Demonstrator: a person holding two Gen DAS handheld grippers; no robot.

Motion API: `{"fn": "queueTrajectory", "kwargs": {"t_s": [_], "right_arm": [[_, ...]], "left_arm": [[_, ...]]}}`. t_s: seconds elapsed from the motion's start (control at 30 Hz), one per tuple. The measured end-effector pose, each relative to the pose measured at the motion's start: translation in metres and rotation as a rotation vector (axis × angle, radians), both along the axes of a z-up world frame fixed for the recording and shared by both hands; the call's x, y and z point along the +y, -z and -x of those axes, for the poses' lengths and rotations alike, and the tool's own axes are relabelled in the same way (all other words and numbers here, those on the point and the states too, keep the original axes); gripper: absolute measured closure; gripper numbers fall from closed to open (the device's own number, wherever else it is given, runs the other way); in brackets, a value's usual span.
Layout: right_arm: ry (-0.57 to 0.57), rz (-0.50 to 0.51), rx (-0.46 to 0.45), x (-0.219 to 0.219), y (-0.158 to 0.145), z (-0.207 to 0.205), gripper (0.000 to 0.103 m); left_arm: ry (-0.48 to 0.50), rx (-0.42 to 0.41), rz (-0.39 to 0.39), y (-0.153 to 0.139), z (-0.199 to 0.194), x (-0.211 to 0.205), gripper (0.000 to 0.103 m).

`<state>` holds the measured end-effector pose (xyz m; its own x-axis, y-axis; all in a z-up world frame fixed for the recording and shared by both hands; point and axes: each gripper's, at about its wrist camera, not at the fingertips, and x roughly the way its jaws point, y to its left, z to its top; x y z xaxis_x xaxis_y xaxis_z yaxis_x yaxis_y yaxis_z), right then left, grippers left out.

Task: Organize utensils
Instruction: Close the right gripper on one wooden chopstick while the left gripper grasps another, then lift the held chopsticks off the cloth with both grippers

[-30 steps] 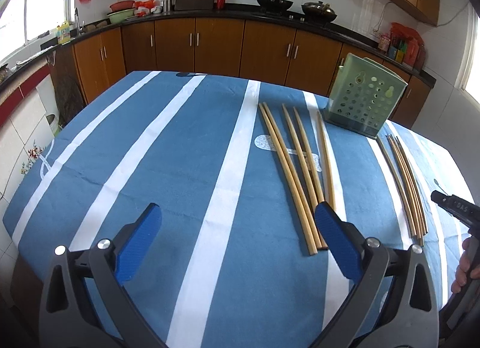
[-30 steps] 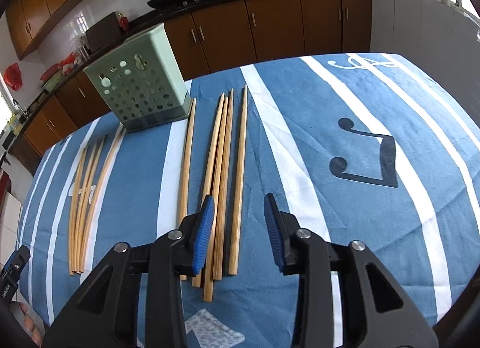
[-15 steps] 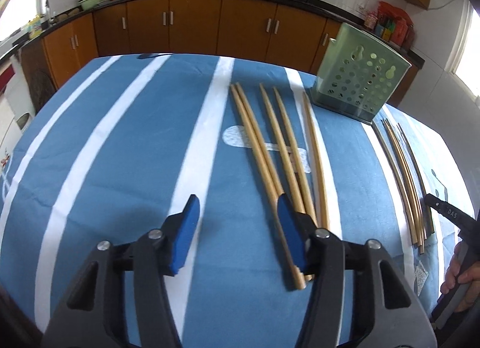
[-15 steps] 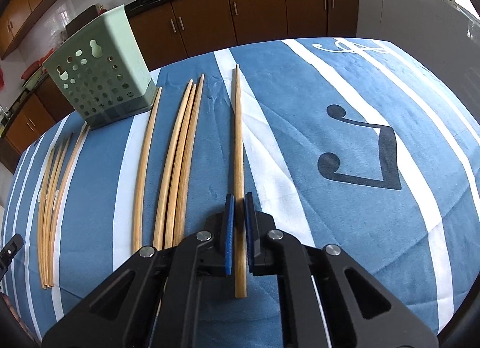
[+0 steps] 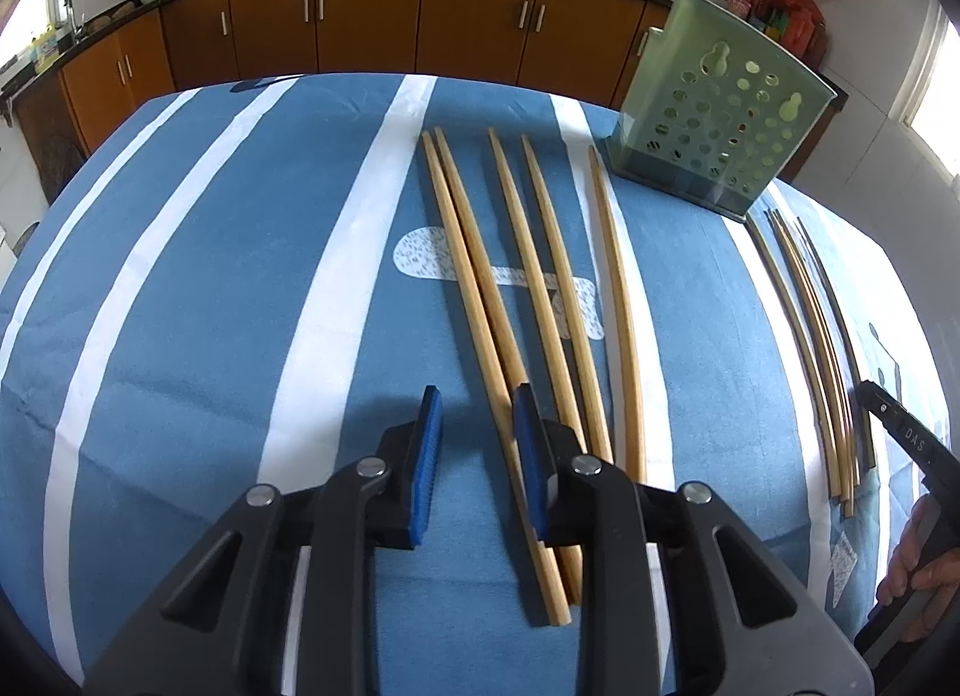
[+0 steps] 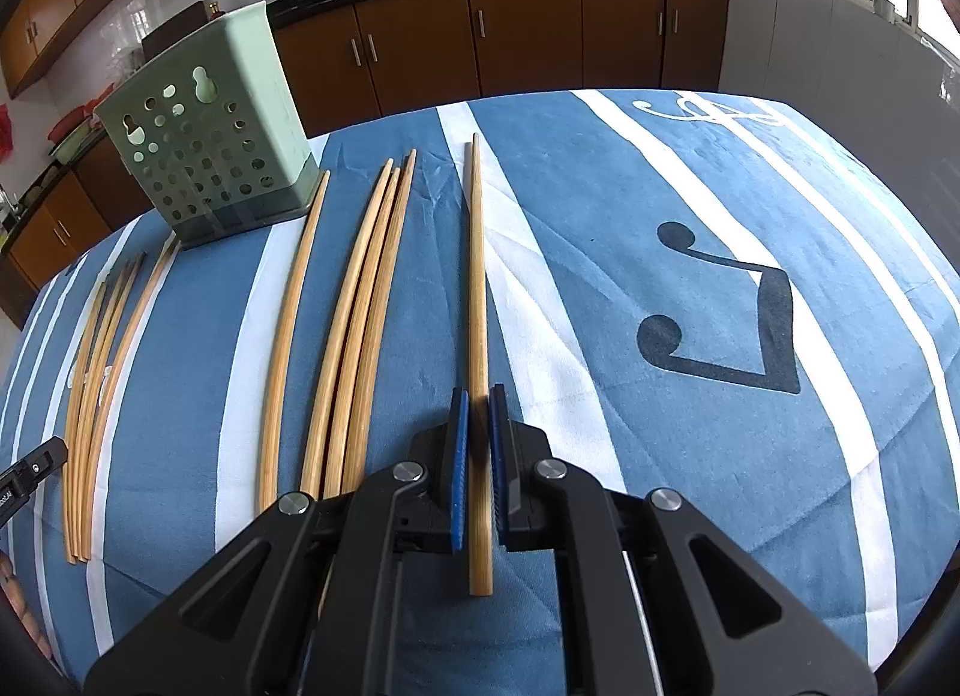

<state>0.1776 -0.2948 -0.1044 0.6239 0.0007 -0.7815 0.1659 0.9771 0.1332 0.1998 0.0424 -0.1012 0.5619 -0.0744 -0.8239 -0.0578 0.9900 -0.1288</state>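
A long pale wooden chopstick (image 6: 478, 300) lies near the table's near edge, clamped by the right gripper (image 6: 474, 444). More chopsticks (image 6: 351, 324) lie left of it; the green holder (image 6: 210, 144) stands far left. The left gripper (image 5: 477, 444), jaws just closing, part-open, seems astride another chopstick (image 5: 480, 330), perhaps untouched.

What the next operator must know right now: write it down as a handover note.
Right gripper: shut on one light wooden chopstick.
Left gripper: jaws have just been closing; the leftmost wooden chopstick lies between them, not yet pinched.
Green perforated plastic holder: upright at the far side of the blue striped tablecloth. The other chopsticks lie flat on the cloth.
Done: no chopstick shows in the holder.
Left: carry them all into the holder.
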Motion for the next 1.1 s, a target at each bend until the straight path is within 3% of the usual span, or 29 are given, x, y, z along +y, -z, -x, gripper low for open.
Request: {"fn": "queueTrajectory", "kwargs": {"t_s": [0.1, 0.17, 0.4, 0.57, 0.77, 1.1], "right_arm": [[-0.001, 0.007, -0.002, 0.000, 0.000, 0.000, 0.095], [-0.001, 0.014, -0.004, 0.000, 0.001, -0.001, 0.095], [-0.022, 0.032, -0.010, 0.000, 0.002, -0.019, 0.095], [0.021, 0.013, -0.022, -0.017, 0.003, -0.036, 0.095], [0.008, 0.022, -0.029, -0.016, 0.004, -0.028, 0.095], [-0.004, 0.015, -0.031, -0.014, 0.004, -0.005, 0.095]], "left_arm": [[-0.016, 0.001, -0.015, 0.000, -0.002, 0.003, 0.081], [-0.038, 0.006, -0.043, 0.002, -0.005, 0.007, 0.093], [-0.027, -0.012, -0.118, 0.002, -0.039, 0.011, 0.094], [-0.009, -0.039, -0.116, 0.003, -0.064, 0.020, 0.094], [0.016, -0.072, -0.075, 0.004, -0.044, 0.028, 0.093], [0.034, -0.081, -0.089, 0.004, -0.018, 0.027, 0.093]]}}
